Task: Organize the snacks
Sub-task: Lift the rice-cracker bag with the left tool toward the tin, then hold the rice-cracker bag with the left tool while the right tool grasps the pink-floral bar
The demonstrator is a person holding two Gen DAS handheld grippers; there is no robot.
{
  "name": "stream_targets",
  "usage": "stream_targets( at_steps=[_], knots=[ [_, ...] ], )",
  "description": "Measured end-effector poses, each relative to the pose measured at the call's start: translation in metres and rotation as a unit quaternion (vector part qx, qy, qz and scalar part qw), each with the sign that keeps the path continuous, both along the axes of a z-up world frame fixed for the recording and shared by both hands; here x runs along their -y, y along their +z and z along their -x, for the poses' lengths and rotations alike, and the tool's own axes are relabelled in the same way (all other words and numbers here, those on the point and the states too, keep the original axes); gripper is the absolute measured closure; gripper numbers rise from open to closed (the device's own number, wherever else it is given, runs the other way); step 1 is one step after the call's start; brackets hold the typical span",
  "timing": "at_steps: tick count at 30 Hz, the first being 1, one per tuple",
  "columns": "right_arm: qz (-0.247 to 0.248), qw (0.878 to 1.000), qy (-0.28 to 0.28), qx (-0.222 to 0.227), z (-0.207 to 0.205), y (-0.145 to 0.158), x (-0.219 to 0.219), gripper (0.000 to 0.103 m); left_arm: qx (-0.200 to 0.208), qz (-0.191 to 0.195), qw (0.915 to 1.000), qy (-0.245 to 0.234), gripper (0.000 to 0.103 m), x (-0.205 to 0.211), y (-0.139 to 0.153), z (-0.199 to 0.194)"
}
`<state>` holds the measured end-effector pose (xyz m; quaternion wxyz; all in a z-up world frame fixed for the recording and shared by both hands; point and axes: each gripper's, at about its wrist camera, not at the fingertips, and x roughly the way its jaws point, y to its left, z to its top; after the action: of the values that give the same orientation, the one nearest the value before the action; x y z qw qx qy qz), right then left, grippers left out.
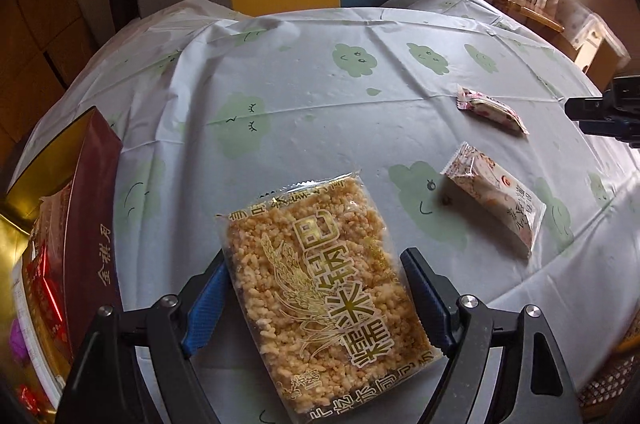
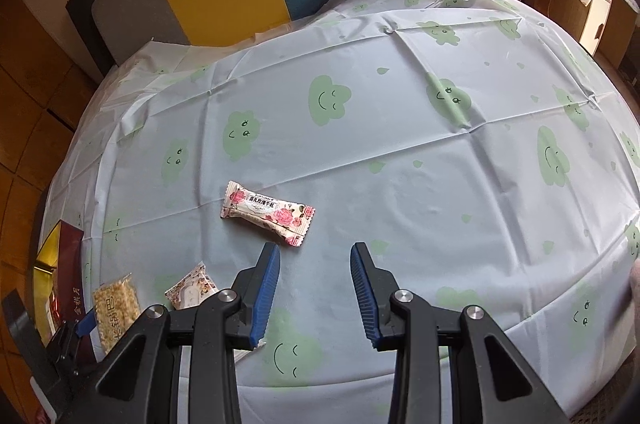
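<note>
We judge the step in hand to be picking up the rice-cracker pack [image 1: 328,300] for the maroon box [image 1: 94,224] off to the left hand-held gripper's [image 1: 312,284] left. To do it well, we centre the pack, square the pads to its long edges and close gently — the puffed rice crushes easily. That gripper stands spread wide, its left pad at the pack's edge, the right pad just clear. The right hand-held gripper [image 2: 314,284] hangs partly spread over bare tabletop [image 2: 400,164], holding nothing — a rose-print snack [image 2: 268,212] just beyond its left finger.
</note>
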<state>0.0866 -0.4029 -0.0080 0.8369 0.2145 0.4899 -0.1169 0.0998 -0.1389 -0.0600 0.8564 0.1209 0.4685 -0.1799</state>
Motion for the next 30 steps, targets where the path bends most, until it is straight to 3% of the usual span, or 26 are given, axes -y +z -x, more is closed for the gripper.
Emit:
stream_targets(
  at_steps=[3, 17, 25, 30],
  knots=[
    [-0.001, 1.0, -0.008, -0.004, 0.001, -0.002, 0.003, 0.066, 0.009, 0.021, 0.9997, 0.008, 0.019, -0.005, -0.003, 0.003],
    [0.007, 0.998, -0.007, -0.054, -0.004, -0.024, 0.0, 0.066, 0.09, 0.034, 0.9953, 0.006, 0.017, -0.005, -0.013, 0.015],
    [0.02, 0.998, 0.034, -0.055, -0.008, -0.028, -0.02, 0.066, 0.096, 0.044, 0.9944, 0.007, 0.017, -0.007, -0.014, 0.016],
    [0.029, 0.995, 0.057, -0.079, -0.012, -0.039, -0.034, 0.066, 0.097, 0.048, 0.9941, 0.007, 0.017, -0.008, -0.014, 0.017]
  ],
)
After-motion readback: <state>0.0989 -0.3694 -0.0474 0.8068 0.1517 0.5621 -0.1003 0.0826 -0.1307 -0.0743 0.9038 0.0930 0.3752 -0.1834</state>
